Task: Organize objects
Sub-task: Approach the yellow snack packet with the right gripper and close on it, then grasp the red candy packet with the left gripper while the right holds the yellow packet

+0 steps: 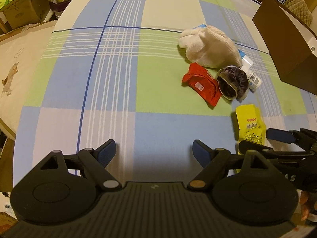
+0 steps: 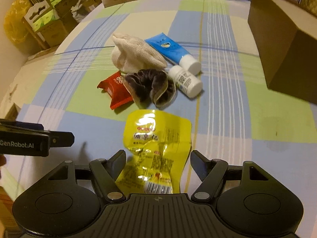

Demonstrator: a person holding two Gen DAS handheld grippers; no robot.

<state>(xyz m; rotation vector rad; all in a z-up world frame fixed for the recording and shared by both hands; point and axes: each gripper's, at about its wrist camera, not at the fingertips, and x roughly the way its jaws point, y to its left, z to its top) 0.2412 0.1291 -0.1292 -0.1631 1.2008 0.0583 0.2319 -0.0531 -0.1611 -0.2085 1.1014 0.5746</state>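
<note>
Checked bedsheet (image 2: 227,119) covers the surface; stacked cartons (image 2: 45,25) stand beyond its left edge. Brown box (image 2: 281,45) sits far right. Yellow snack packet (image 2: 156,144) lies lengthwise between the right gripper's (image 2: 158,161) parted jaws, ungripped. Left gripper (image 1: 154,150) hangs wide open, empty, over bare sheet.

Small things clustered on the checked cloth (image 2: 227,107), placed by the scrunchie (image 2: 150,85).

In the right wrist view, the flat packet (image 2: 116,91) touches the scrunchie's left side; the knitted cloth bundle (image 2: 136,54) lies just behind; the small bottle (image 2: 187,81) just right; the tube (image 2: 172,50) behind the bottle. The snack pouch (image 2: 156,146) lies before the scrunchie, apart. The box (image 2: 285,45) stands well right.
</note>
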